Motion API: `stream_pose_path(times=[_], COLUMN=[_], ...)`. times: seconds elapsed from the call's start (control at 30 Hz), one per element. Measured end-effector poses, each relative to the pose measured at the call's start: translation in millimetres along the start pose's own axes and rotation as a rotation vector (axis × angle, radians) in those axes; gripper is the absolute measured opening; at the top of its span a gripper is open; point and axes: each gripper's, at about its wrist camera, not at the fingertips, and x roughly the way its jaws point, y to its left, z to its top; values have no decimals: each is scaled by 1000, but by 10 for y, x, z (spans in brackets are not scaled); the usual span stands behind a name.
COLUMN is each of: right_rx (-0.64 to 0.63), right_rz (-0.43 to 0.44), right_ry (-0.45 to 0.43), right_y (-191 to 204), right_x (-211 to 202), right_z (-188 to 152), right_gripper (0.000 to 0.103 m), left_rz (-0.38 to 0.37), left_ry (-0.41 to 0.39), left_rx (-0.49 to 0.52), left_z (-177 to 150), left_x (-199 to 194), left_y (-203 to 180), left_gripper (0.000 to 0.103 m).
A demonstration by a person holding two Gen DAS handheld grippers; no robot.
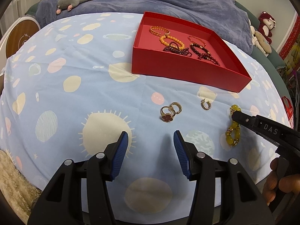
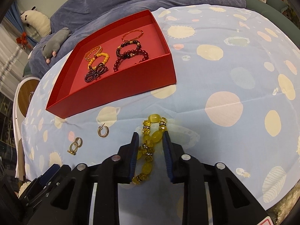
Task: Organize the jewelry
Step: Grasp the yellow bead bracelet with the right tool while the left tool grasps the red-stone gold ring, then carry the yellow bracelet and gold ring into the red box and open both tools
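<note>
Two handheld grippers hover over a pale blue cloth [image 1: 78, 101] printed with planets and suns. The left gripper [image 1: 151, 146] has its blue-padded fingers [image 1: 121, 155] standing apart with only bare cloth between them; it grips nothing. Just beyond its fingertips lie a gold ring with a dark red clover face [image 1: 167, 114], touching a small gold hoop [image 1: 177, 106], and a little further right a single gold hoop earring [image 1: 205, 105].

The right gripper [image 2: 151, 137] reaches down over a yellow beaded bracelet [image 2: 149, 150], which lies on the cloth and runs lengthwise between its two fingers. The bracelet's large pale bead pokes out past the fingertips. The beads sit against the left finger's pad, and the right fingertip meets the strand near its top; whether the pads actually press on it cannot be told.

Beyond both sets of fingers stands an open red box [image 1: 189, 75], up and to the left of the right gripper's fingers. Inside it lie gold bangles [image 2: 133, 34], an orange bead bracelet [image 2: 98, 59] and dark red bead bracelets [image 2: 131, 53], some overlapping.
</note>
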Motion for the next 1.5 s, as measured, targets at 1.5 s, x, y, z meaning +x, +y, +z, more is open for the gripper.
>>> stream_pose_path(times=[1.5], right_rx=[-6], right_rz=[117], right_ry=[4], right_y=[84], right_x=[-361], right_z=[-299], right_gripper=[9], left_rz=[-93], left_ry=[-23], left_rx=[26], left_z=[174], left_x=[50], left_y=[-121], left_gripper=[14])
